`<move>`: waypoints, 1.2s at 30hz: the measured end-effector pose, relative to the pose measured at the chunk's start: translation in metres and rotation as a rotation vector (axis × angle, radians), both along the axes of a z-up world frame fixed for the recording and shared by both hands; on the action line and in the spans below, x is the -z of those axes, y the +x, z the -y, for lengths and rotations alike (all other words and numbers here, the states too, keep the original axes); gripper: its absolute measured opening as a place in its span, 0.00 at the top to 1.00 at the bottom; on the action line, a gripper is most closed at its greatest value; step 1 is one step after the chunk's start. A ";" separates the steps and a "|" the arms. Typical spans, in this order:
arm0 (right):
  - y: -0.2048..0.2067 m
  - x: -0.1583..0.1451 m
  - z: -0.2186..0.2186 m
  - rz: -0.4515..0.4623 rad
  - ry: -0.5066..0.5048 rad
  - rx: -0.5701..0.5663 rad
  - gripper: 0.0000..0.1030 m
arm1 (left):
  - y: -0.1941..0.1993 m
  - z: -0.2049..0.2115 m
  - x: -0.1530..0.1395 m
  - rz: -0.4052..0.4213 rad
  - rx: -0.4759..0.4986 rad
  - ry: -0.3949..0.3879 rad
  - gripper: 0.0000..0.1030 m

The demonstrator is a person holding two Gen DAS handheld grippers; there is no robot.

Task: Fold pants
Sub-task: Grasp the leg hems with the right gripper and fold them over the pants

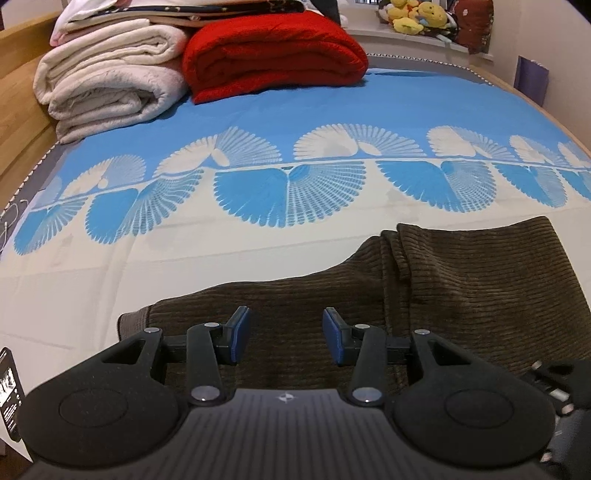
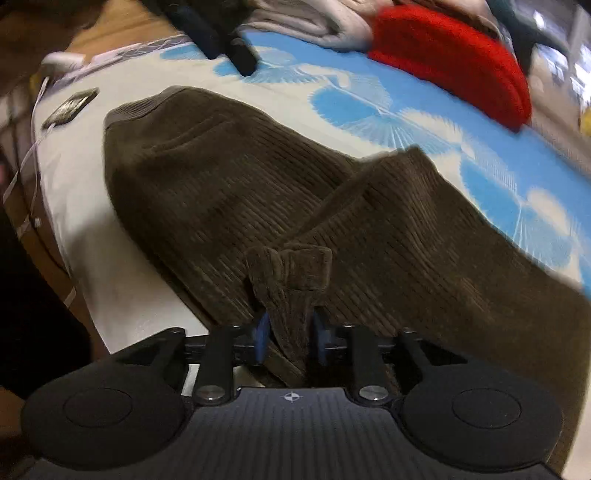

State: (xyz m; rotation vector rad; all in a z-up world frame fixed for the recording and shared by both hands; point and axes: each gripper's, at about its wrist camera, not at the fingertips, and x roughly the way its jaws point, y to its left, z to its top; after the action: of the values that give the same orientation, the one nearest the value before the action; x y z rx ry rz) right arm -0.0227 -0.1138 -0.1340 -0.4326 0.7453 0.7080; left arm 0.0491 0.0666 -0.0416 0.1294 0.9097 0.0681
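Note:
Dark brown corduroy pants [image 1: 443, 280] lie flat on the blue and white bedsheet [image 1: 258, 110], with one part folded over another. My left gripper [image 1: 286, 334] hovers over the near edge of the pants, open, with nothing between its blue pads. In the blurred right wrist view the pants [image 2: 221, 192] spread across the bed. A bunched cuff [image 2: 295, 266] stands upright between the fingers of my right gripper [image 2: 290, 332]. The pads stand a little apart, with a thin dark gap beside the cloth.
A folded red blanket [image 1: 273, 51] and a stack of white blankets [image 1: 110, 85] sit at the far end of the bed. A phone [image 1: 9, 391] lies at the left edge of the bed. Plush toys [image 1: 417, 16] line the sill, and a wooden bed frame [image 1: 18, 110] runs along the left.

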 end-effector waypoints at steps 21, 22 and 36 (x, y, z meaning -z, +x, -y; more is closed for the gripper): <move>0.014 -0.003 -0.020 0.032 0.031 -0.020 0.79 | -0.002 -0.016 0.005 -0.023 -0.024 0.019 0.53; 0.012 -0.013 -0.015 0.067 0.056 -0.011 0.79 | -0.002 -0.016 0.004 -0.020 -0.027 0.016 0.53; 0.004 -0.047 0.105 -0.019 0.331 0.219 0.57 | 0.010 0.021 0.008 -0.059 0.072 -0.082 0.52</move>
State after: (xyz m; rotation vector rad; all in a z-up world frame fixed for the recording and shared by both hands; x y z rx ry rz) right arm -0.0192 -0.2189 -0.0868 -0.0410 0.6662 0.6149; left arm 0.0592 0.0459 -0.0498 0.0882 0.9641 -0.0403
